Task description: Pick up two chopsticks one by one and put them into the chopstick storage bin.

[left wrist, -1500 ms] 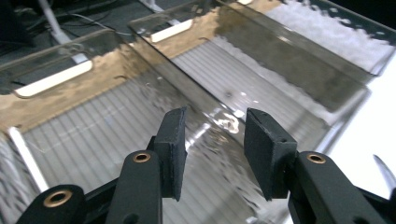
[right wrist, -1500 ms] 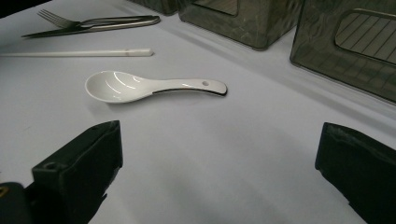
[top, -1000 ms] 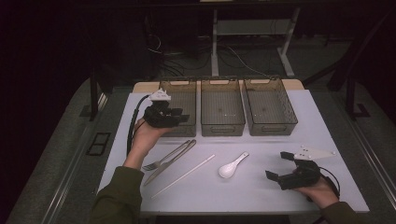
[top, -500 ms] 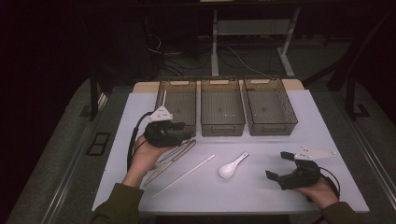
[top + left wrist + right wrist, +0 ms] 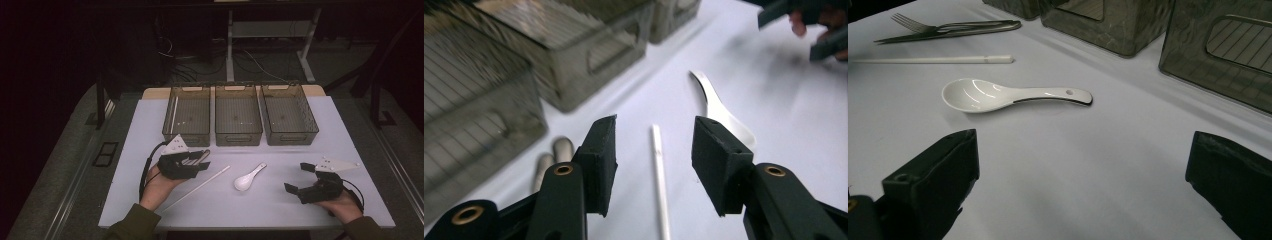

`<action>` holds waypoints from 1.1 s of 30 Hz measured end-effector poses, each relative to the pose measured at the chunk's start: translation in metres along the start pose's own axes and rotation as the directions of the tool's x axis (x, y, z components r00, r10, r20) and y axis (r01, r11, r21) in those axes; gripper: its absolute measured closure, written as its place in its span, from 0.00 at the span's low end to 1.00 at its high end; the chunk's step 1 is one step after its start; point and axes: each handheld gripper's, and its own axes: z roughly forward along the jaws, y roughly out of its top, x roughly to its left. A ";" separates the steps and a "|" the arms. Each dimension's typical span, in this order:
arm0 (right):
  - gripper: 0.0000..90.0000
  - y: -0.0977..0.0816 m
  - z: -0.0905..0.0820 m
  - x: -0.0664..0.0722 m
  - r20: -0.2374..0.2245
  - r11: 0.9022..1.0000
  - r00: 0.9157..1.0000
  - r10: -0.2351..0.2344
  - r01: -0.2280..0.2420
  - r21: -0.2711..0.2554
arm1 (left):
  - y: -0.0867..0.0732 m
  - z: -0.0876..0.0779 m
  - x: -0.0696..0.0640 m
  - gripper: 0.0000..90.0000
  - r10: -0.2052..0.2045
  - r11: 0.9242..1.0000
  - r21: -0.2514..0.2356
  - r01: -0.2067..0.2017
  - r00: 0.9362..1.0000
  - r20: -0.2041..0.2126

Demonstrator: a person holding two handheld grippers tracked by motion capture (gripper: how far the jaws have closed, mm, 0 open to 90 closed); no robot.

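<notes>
A white chopstick [image 5: 197, 187] lies slanted on the white table [image 5: 150, 125], with a white spoon [image 5: 248, 178] to its right. My left gripper [image 5: 202, 161] hovers low over a fork and knife [image 5: 201, 156]. Its jaws are open and have just been closing a little, with nothing pinched. In the left gripper view the chopstick [image 5: 660, 175] runs on the table between the left gripper's [image 5: 654, 135] jaws, the spoon [image 5: 724, 115] beyond. My right gripper [image 5: 298, 178] rests open at the front right. In the right gripper view the right gripper's [image 5: 1083, 170] jaws frame bare table short of the spoon [image 5: 1008, 95].
Three dark see-through bins stand in a row at the back: left [image 5: 186, 131], middle [image 5: 238, 132], right [image 5: 289, 132]. A second white chopstick [image 5: 173, 115] lies inside the left bin. The fork and knife [image 5: 948, 27] lie left of the spoon.
My left gripper has come away from the left bin, toward the person and lower, and now covers the fork and knife. The right gripper has stayed put.
</notes>
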 end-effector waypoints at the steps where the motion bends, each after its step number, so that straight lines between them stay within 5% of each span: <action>1: 0.01 0.000 0.000 0.000 0.000 1.000 1.000 0.000 0.000 0.000 | -0.003 0.001 -0.001 0.57 0.000 1.000 0.003 0.000 1.000 0.009; 16: 0.01 0.000 0.000 0.000 0.006 1.000 1.000 -0.003 0.003 -0.002 | -0.029 0.014 -0.008 0.78 -0.021 0.992 0.126 0.017 0.999 0.030; 33: 0.01 0.000 0.000 0.001 0.005 1.000 1.000 -0.007 0.007 -0.001 | -0.038 0.032 -0.008 0.88 -0.005 0.965 0.263 0.004 1.000 0.006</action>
